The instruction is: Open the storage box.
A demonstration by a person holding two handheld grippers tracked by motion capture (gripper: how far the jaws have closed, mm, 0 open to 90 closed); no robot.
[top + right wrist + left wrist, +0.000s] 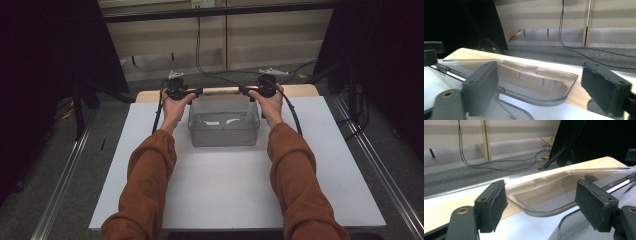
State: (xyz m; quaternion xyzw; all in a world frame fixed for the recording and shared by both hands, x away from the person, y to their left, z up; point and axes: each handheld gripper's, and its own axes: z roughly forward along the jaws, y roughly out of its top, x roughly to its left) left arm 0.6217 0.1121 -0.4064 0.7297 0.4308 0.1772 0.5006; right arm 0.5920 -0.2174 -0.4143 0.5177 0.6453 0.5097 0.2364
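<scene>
A clear plastic lid lies flat at the far edge of the table, just behind a clear plastic box that stands open on the white tabletop; in the left gripper view the lid shows a rounded corner between the jaws, its edge free of both pads; in the right gripper view the lid lies likewise between wide jaws, untouched. The left gripper sits at the lid's left end with its jaws spread apart, gripping nothing; the right gripper sits at the right end, also spread wide and gripping nothing. Both forearms wear rust-orange sleeves; black cables trail from the grippers; grey carpet lies beyond the table.
</scene>
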